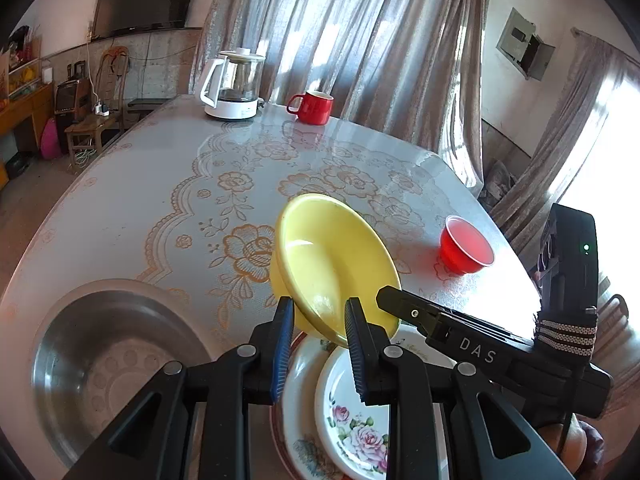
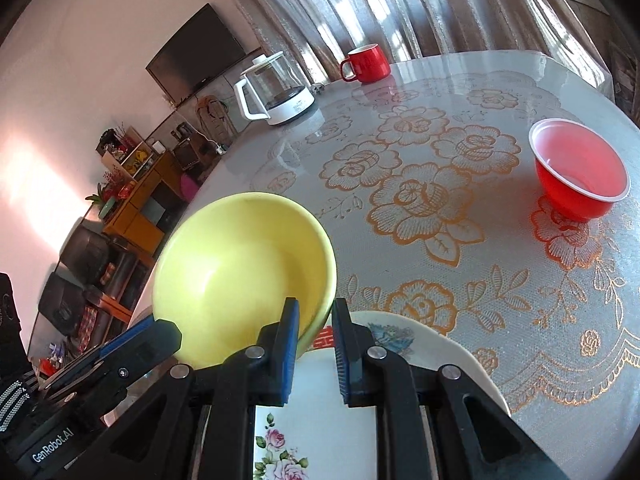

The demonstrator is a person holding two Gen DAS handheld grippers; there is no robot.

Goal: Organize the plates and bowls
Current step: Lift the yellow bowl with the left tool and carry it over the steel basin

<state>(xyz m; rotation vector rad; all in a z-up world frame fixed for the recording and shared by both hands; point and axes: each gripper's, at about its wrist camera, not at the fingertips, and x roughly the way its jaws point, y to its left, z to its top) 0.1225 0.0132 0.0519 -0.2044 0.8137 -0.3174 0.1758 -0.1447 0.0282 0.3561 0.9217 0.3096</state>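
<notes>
A yellow bowl (image 1: 332, 256) is held tilted above stacked floral plates (image 1: 348, 420). My left gripper (image 1: 320, 312) straddles its near rim, fingers on either side. My right gripper (image 2: 316, 312) also straddles the yellow bowl (image 2: 240, 276) rim, one finger inside, one outside; it shows in the left wrist view (image 1: 404, 304) at the bowl's right edge. The small floral plate (image 2: 316, 432) lies on a larger plate (image 2: 424, 344) beneath. A red plastic bowl (image 2: 580, 176) stands upright to the right on the table, also in the left wrist view (image 1: 466, 246).
A steel basin (image 1: 108, 364) sits at the near left. A glass kettle (image 1: 236, 84) and a red mug (image 1: 314, 106) stand at the table's far edge by the curtains. The table (image 2: 440, 208) has a floral cover. Chairs and cabinets stand left.
</notes>
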